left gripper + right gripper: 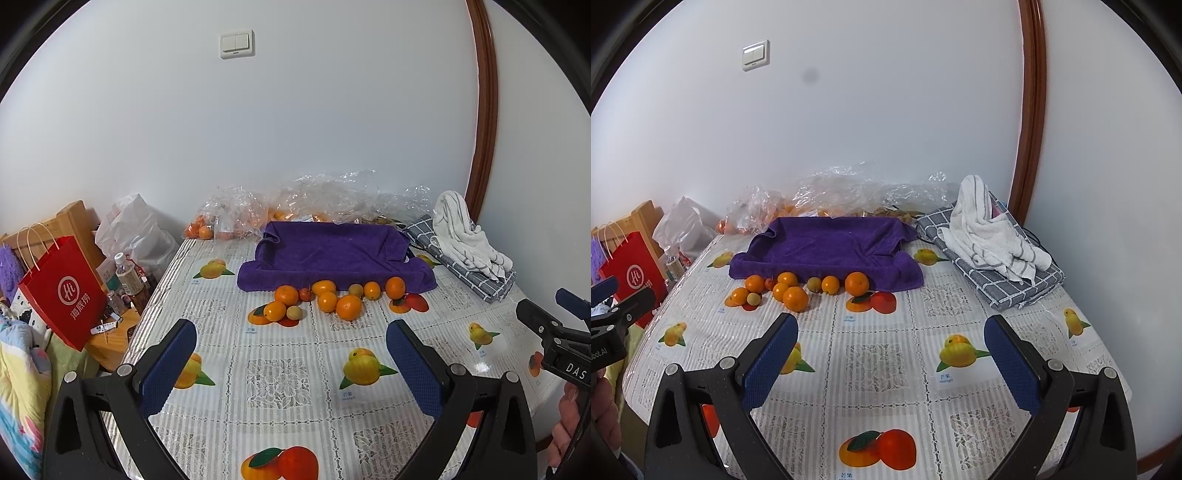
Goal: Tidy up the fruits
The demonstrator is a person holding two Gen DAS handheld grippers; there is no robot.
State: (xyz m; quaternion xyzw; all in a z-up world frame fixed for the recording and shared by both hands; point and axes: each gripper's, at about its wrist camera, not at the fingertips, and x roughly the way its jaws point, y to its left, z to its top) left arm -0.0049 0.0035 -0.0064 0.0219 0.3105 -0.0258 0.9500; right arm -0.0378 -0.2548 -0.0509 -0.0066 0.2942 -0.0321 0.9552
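From the left wrist, your left gripper (291, 363) hangs wide open and empty over the table (280, 391); the fruits (328, 295) lie far ahead, their row running left-right along the purple towel tray's (332, 254) near edge. From the right wrist, your right gripper (890, 360) gapes empty too. Nothing is picked yet; next likely calls for reaching forward.

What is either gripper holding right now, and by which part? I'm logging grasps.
Nothing is held. The left gripper and right gripper both hang open above the table, short of the oranges.
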